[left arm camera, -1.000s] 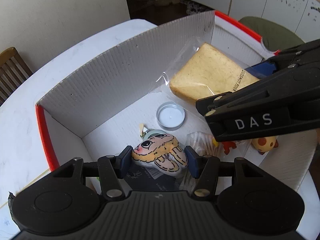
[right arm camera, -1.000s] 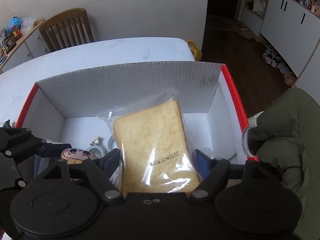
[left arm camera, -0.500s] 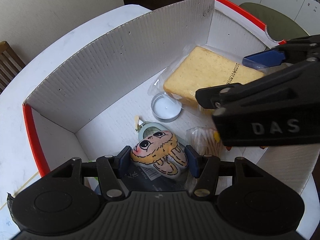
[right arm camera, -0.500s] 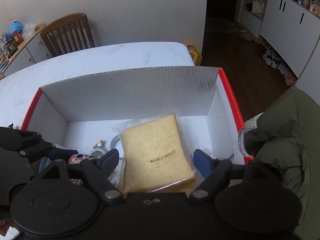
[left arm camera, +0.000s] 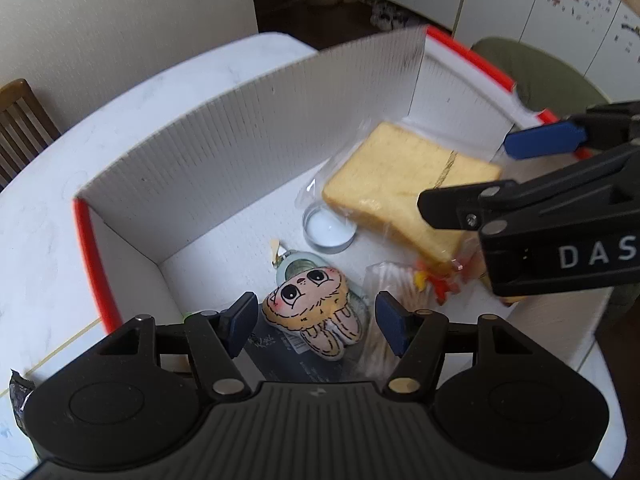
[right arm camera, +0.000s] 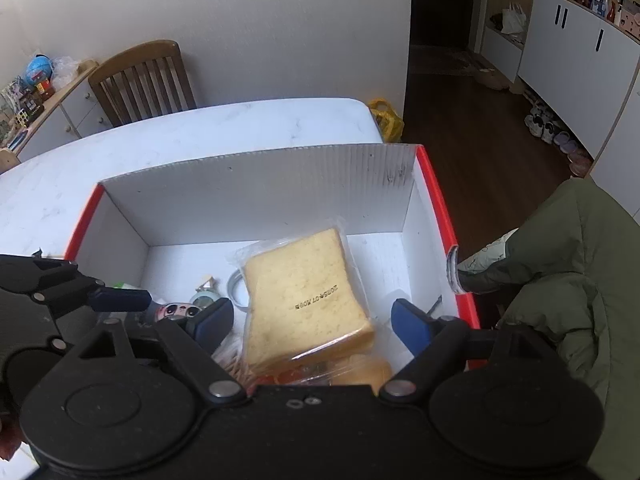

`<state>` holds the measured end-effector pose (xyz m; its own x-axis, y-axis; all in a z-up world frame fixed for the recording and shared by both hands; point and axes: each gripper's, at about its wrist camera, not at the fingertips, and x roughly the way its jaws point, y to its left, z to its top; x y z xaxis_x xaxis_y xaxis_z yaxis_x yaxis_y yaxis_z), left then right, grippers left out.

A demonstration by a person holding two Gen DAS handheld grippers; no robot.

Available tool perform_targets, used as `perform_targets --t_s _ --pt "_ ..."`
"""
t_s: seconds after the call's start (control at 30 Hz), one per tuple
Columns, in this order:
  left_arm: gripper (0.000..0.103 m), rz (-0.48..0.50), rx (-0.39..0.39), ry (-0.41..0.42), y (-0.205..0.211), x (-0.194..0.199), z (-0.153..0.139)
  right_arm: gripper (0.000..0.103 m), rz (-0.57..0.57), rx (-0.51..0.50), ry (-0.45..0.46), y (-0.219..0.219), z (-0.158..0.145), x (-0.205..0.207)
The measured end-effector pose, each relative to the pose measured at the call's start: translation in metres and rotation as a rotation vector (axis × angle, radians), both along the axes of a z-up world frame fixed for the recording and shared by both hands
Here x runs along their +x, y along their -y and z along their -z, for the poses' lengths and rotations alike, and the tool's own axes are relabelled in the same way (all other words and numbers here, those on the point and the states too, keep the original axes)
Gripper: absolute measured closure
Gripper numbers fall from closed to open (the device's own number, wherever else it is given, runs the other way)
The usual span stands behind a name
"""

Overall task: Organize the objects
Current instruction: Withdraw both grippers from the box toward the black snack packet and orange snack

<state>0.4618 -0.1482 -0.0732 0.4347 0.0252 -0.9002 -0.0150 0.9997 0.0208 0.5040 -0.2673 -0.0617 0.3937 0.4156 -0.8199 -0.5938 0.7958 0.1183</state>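
Bread slice in its clear wrapper lies inside the white box with the red rim, near the middle of the box floor. It rests partly on a pile of small wrapped snacks at the near side, so it sits a bit tilted. Its long side runs away from you, toward the far wall of the box.

Your right gripper hangs over the near end of the bread. Its blue fingers are spread wide and opening, one on each side of the slice, and they do not touch it. So you are not holding the bread now.

Your left gripper hangs over the little plush doll with big eyes, in the near left part of the box. Its fingers are opening too. The doll sits between them, but the pads do not press on it. The doll lies on a dark flat packet.

A small round candle in a tin sits between the doll and the bread, just beside the bread's far left corner.

I think both things are now put down in the box. The bread is nearer your right hand and the doll is nearer your left. Lifting each hand straight up should keep the fingers from catching the crinkly wrapper or the doll.
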Motion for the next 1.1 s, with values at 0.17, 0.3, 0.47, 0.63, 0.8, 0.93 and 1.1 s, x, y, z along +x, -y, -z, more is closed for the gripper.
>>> perform_targets --t_s 0.17,0.3,0.47,0.63,0.8,0.93,1.1 --pt "0.039 -0.009 -0.014 0.062 -0.002 -0.015 -0.018 0.016 -0.031 0.018 0.022 0.003 -0.012 -0.014" --pt "0.039 -0.025 -0.027 0.107 -0.007 -0.034 -0.034 0.015 -0.069 0.039 0.033 0.004 -0.023 -0.028" --pt "0.039 -0.057 -0.041 0.164 -0.016 -0.057 -0.049 0.015 -0.098 0.059 0.040 0.000 -0.034 -0.047" --pt "0.039 -0.086 -0.065 0.220 -0.024 -0.079 -0.063 0.014 -0.110 0.090 0.065 -0.002 -0.050 -0.065" --pt "0.039 -0.084 -0.055 0.266 -0.031 -0.107 -0.076 0.012 -0.115 0.127 0.083 -0.006 -0.067 -0.085" --pt "0.025 -0.072 -0.049 0.308 -0.040 -0.135 -0.086 0.010 -0.115 0.151 0.097 -0.012 -0.077 -0.103" --pt "0.024 -0.079 -0.050 0.330 -0.061 -0.167 -0.091 0.004 -0.138 0.197 0.102 -0.025 -0.082 -0.132"
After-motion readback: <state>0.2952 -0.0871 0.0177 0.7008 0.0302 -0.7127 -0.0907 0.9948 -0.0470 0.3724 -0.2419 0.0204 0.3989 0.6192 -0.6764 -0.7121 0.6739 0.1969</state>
